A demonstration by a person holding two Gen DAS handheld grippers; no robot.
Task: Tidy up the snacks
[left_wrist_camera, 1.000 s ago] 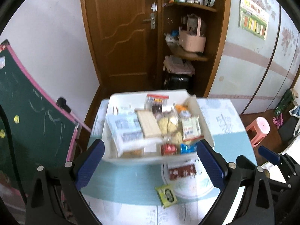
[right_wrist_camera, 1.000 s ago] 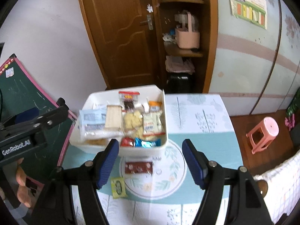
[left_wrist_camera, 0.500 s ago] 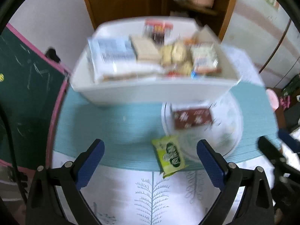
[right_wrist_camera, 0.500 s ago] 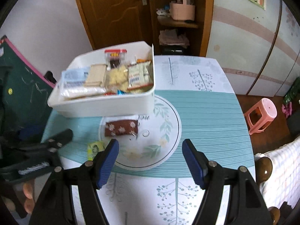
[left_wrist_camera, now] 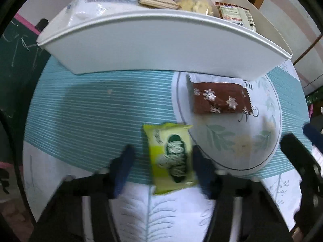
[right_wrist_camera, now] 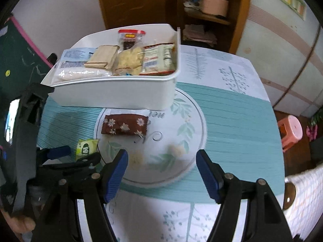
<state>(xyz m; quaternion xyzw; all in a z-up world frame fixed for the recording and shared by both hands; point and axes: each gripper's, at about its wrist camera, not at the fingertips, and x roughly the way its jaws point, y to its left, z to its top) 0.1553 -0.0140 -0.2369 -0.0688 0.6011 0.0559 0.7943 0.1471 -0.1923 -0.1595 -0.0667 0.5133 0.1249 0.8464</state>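
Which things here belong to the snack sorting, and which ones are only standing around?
Part of the job:
- green snack packet, between the left gripper fingers, which have just been closing
- brown snowflake packet
- white bin already filled with snacks
- right gripper, open above the table

Only standing around:
- pink stool
- pink basket on the shelf
- chalkboard

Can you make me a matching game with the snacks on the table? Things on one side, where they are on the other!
Things:
1. green snack packet
2. brown snack packet with white snowflakes
3. white plastic bin
4. pink plastic stool

Places:
A. on the floor beside the table
B. between the left gripper fingers
C. on the round leaf print
D. full of snacks, behind both packets

Pairs: 1-B, 2-C, 3-D, 4-A
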